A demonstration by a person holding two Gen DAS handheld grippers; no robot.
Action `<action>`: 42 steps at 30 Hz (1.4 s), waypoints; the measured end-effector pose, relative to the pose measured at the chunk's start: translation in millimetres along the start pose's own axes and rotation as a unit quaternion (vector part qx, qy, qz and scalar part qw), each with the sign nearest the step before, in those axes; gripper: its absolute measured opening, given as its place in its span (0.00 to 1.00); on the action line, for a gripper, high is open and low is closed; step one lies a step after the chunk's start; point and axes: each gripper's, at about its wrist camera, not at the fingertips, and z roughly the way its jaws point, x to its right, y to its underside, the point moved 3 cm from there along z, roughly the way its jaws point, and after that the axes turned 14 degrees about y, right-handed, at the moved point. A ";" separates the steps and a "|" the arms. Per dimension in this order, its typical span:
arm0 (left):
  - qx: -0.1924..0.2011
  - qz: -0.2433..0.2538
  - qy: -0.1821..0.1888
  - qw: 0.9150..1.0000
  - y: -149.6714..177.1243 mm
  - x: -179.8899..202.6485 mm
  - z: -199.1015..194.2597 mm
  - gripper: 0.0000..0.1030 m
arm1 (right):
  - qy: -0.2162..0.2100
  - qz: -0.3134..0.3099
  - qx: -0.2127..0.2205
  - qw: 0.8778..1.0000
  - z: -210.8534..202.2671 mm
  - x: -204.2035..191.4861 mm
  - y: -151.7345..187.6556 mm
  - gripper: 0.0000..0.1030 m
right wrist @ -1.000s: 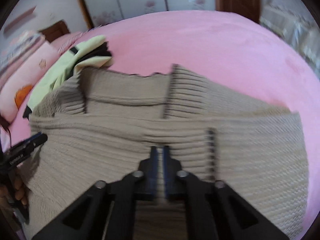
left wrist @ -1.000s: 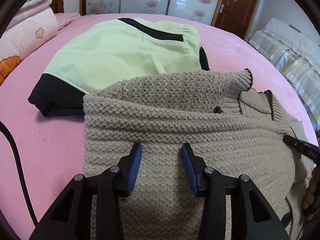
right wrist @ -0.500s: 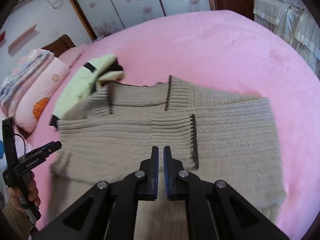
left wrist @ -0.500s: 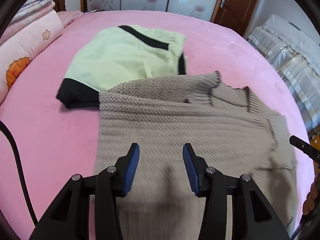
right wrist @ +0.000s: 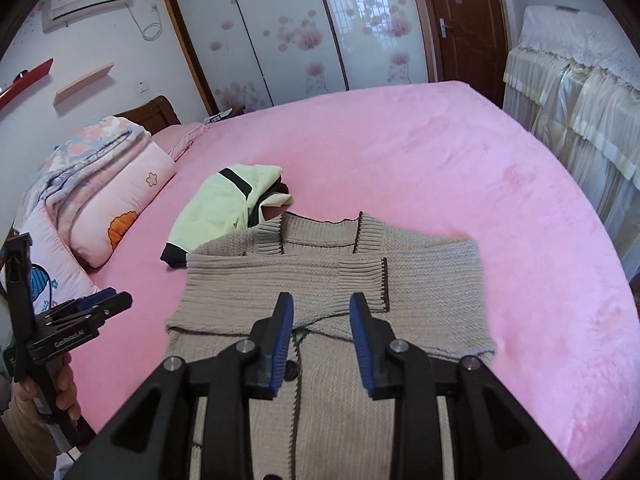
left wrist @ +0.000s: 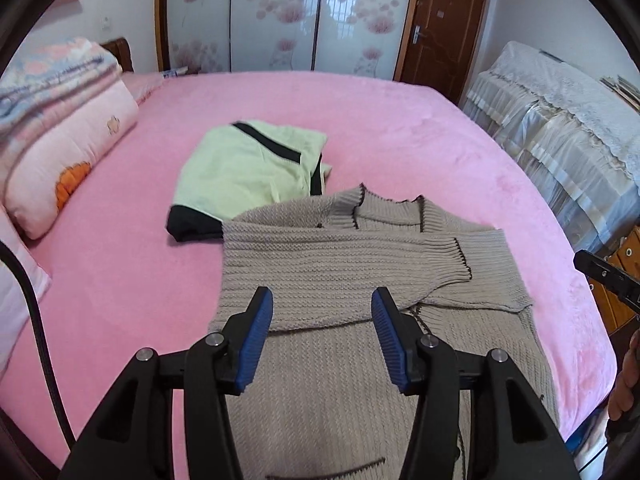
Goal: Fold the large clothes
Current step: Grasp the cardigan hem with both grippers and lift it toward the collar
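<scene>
Risk first, left side: green garment (left wrist: pixel 248 168) lies touching the sweater (left wrist: pixel 360 264) shoulder on the bed (left wrist: pixel 400 128), so a low grab there could catch both. Left gripper (left wrist: pixel 322 332) released, holding nothing above the folded sleeve (left wrist: pixel 400 256); loose knit may slide open when the lower half is lifted. Right gripper (right wrist: pixel 322 328) also released, empty. Versus a second ago: right gripper was clenched, now parted; both pulled back and higher; sleeve now lies flat across the chest.
</scene>
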 end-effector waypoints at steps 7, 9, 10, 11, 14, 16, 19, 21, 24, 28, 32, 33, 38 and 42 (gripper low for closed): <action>0.058 0.013 -0.022 0.998 21.4 13.3 -58.6 0.48 | -0.007 0.005 0.013 1.000 -40.9 -1.3 26.3 0.28; 0.058 0.017 -0.037 0.997 31.4 15.8 -69.6 0.48 | -0.005 0.000 0.019 1.000 -51.8 -1.4 35.4 0.28; 0.057 0.020 -0.038 0.997 37.6 17.5 -75.6 0.48 | -0.003 -0.003 0.022 1.000 -58.4 -1.2 42.0 0.28; 0.057 0.024 -0.035 0.997 45.4 19.5 -82.7 0.48 | -0.004 -0.005 0.025 1.000 -64.6 0.1 48.3 0.28; 0.051 0.020 -0.026 0.998 65.5 23.0 -98.3 0.48 | -0.004 -0.005 0.034 0.999 -84.7 6.5 67.6 0.28; 0.041 0.004 -0.005 0.999 78.9 23.7 -106.6 0.48 | 0.000 -0.004 0.040 0.999 -98.4 13.4 82.6 0.28; 0.023 -0.028 0.016 0.999 106.1 20.4 -116.2 0.48 | 0.006 -0.007 0.046 0.999 -116.2 23.5 104.0 0.28; 0.041 -0.029 0.012 0.999 124.9 19.1 -124.0 0.49 | 0.011 -0.010 0.051 0.999 -125.5 28.3 117.3 0.37; 0.041 -0.021 0.003 0.999 161.3 15.8 -124.4 0.66 | 0.026 -0.018 0.065 0.997 -138.8 38.0 145.4 0.60; -0.011 -0.033 0.006 0.999 224.0 0.1 -107.2 0.70 | 0.057 -0.060 0.059 0.995 -137.1 45.5 189.6 0.63; -0.073 -0.057 0.009 0.996 275.9 -26.8 -84.0 0.69 | 0.092 -0.107 0.018 0.990 -113.2 57.7 238.1 0.63; -0.089 -0.064 0.018 0.994 285.1 -32.8 -78.7 0.69 | 0.098 -0.112 0.006 0.989 -106.9 62.3 247.0 0.63; -0.165 -0.100 0.032 0.981 332.3 -60.5 -50.3 0.69 | 0.105 -0.091 -0.072 0.988 -72.4 101.0 287.8 0.63; -0.185 -0.123 0.046 0.974 353.4 -71.5 -38.6 0.69 | 0.105 -0.054 -0.124 0.985 -55.2 129.5 308.8 0.63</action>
